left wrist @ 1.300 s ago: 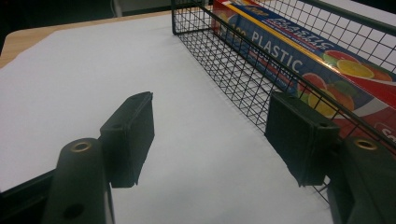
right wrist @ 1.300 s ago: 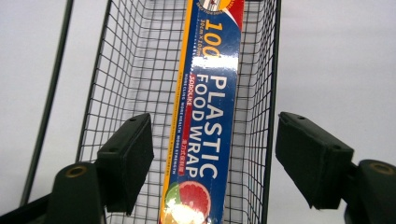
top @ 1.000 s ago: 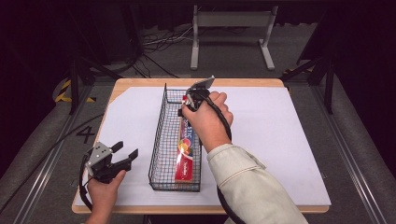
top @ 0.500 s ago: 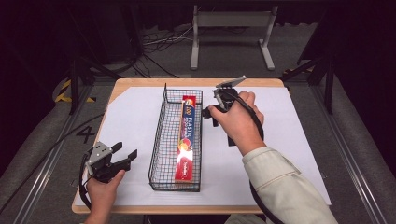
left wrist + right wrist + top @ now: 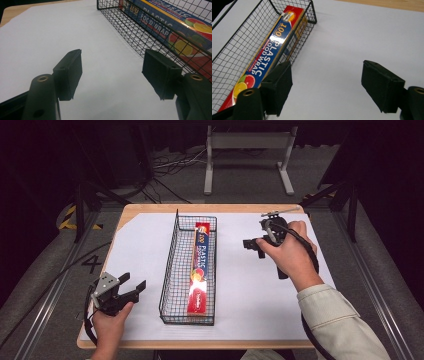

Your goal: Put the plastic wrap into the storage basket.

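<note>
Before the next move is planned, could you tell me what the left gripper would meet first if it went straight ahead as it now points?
Probably the wire basket: its near side wall lies just ahead of the open left gripper.

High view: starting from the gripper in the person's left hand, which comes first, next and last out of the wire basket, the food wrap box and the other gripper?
From the left gripper:
1. Wire basket, just to its right on the white sheet.
2. Plastic food wrap box, lying inside the basket along its right wall.
3. Right gripper, farthest, across the basket toward the table's far right, jaws open and empty.
</note>
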The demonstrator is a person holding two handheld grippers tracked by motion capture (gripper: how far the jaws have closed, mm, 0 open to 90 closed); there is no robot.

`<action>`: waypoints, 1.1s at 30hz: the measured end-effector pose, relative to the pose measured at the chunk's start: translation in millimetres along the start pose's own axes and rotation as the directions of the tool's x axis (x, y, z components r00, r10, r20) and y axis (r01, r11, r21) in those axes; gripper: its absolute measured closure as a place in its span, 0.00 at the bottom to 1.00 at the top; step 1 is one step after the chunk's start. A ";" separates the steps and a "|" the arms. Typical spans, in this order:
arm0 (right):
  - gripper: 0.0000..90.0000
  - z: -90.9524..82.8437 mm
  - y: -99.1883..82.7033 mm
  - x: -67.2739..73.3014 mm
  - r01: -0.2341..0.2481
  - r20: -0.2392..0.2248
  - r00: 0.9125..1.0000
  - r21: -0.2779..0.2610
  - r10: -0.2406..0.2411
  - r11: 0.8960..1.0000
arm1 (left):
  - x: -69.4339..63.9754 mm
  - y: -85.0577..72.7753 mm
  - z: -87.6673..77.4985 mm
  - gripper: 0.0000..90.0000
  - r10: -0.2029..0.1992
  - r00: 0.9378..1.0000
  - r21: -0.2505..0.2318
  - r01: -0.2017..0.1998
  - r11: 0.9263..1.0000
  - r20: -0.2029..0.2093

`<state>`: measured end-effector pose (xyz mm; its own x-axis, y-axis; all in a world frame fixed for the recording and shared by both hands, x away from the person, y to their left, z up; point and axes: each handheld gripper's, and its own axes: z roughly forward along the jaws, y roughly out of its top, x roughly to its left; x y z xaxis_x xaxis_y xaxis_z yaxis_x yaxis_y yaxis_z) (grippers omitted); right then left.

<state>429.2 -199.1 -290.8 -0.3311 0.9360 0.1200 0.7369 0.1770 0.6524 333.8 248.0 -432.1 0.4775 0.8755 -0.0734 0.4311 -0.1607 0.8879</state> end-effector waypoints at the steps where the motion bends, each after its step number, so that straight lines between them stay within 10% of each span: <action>1: 0.27 -1.1 -0.8 -3.7 0.003 0.005 1.000 -0.008 -0.003 1.000 | -0.2 0.0 -0.1 0.36 0.001 1.000 -0.001 -0.001 1.000 0.001; 33: 0.17 14.9 -77.9 -87.6 0.160 -0.053 0.983 -0.189 -0.173 0.969 | -0.7 0.3 -2.9 0.36 0.008 1.000 -0.016 -0.008 1.000 0.017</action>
<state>409.6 -290.4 -363.3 -0.4846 0.8736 0.0447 0.5495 0.2642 0.7926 331.4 248.7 -430.5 0.4935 0.8666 -0.0738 0.4154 -0.1603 0.8954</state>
